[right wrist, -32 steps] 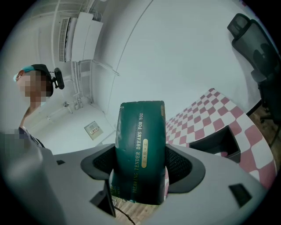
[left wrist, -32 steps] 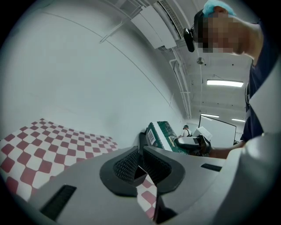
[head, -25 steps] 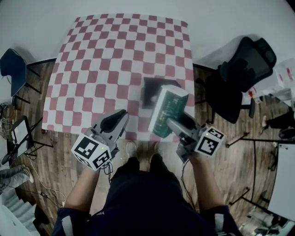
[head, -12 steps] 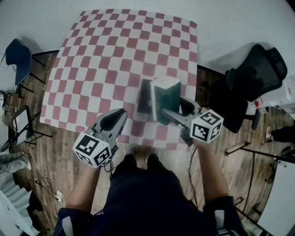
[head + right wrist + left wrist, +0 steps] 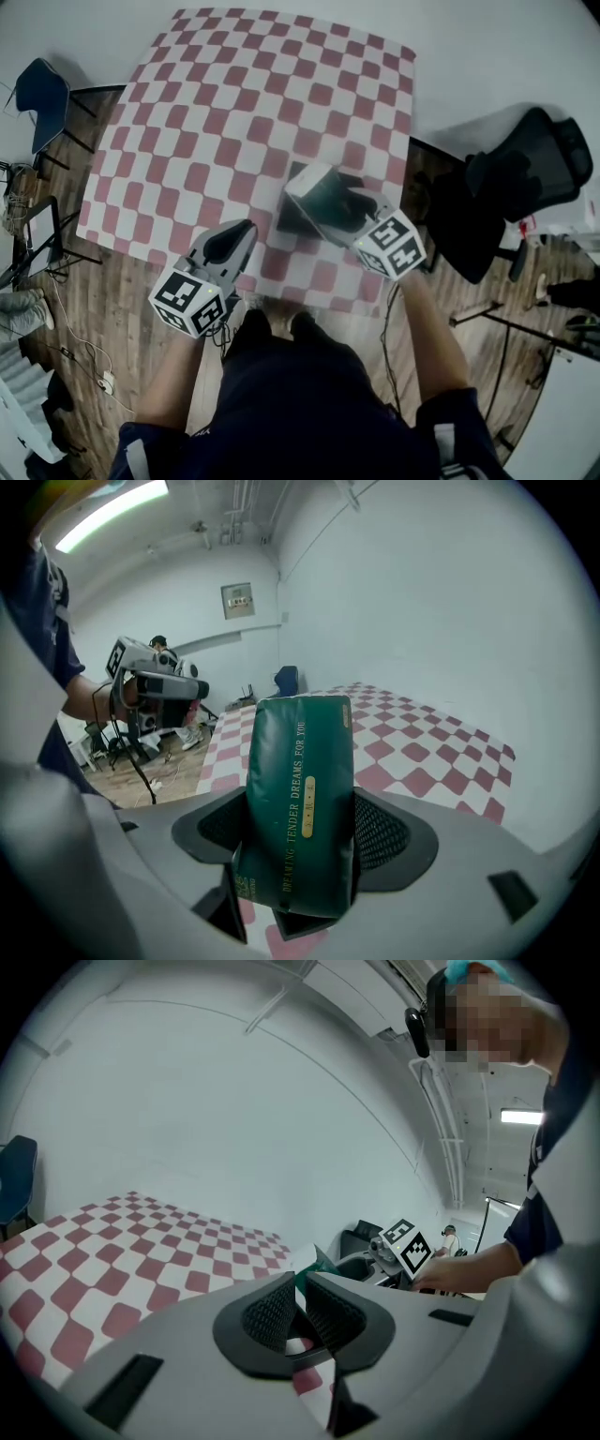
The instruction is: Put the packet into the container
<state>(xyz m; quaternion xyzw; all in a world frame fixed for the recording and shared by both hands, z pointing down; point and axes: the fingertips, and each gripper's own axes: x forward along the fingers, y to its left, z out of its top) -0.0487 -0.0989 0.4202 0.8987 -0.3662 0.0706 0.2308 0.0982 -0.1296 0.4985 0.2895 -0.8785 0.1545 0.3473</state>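
Note:
My right gripper [image 5: 336,204] is shut on a dark green packet [image 5: 319,187] with gold print, holding it tilted above the near right part of the checkered table [image 5: 234,103]. Right under the packet sits a black container [image 5: 287,217], mostly hidden by it. In the right gripper view the packet [image 5: 302,789] stands upright between the jaws of the right gripper [image 5: 300,836]. My left gripper [image 5: 234,244] hovers over the table's near edge, left of the container, shut with nothing in it. In the left gripper view, a corner of the packet [image 5: 319,1263] shows past the left gripper [image 5: 300,1309].
A black office chair [image 5: 525,159] stands right of the table, and a dark blue chair [image 5: 45,94] to its left. Cables and a stand [image 5: 37,253] lie on the wooden floor at the left. A white wall rises behind the table.
My right gripper has carried the packet left and forward, from beside the container to over it, and turned it more upright. The left gripper has barely moved.

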